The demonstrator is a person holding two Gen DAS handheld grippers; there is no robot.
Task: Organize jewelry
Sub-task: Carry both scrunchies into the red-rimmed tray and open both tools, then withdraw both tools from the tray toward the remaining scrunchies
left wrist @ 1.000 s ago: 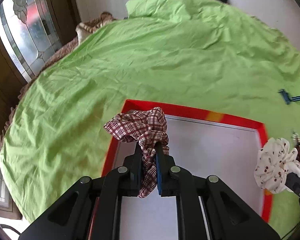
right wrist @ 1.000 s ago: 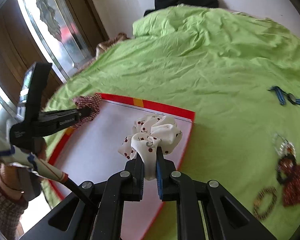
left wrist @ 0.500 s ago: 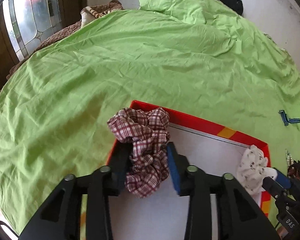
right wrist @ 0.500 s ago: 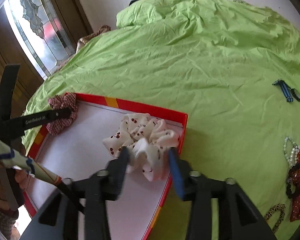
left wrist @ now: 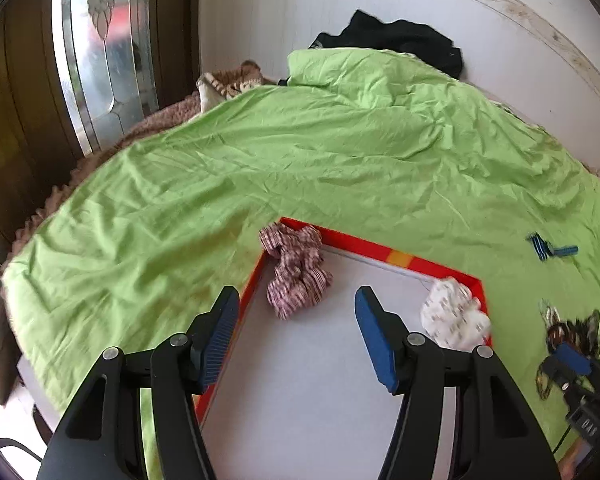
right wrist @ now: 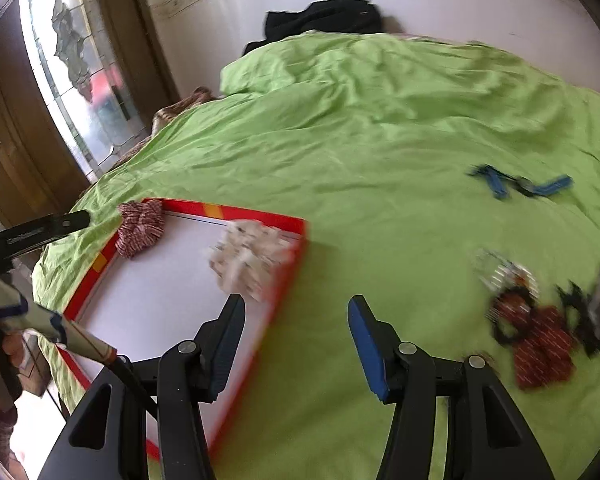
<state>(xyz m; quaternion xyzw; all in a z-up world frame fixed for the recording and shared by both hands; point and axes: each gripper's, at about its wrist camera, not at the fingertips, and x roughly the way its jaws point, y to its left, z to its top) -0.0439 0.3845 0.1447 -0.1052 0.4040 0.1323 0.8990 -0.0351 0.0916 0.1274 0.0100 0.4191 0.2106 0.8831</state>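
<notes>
Left gripper [left wrist: 294, 330]: your jaws have just been opening, nothing between them | plaid scrunchie [left wrist: 296, 276]: lies mid-frame in the red-rimmed tray's [left wrist: 396, 258] far left corner | Right gripper [right wrist: 296, 342]: jaws likewise just opening, empty | white dotted scrunchie [right wrist: 252, 262]: in the tray's far right corner | remaining accessories [right wrist: 540, 320]: lower right on the green sheet [right wrist: 380, 140].

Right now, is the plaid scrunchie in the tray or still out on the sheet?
In. The plaid scrunchie lies in the far left corner of the red-rimmed tray, leaning against the rim, clear of the open left gripper.
</notes>
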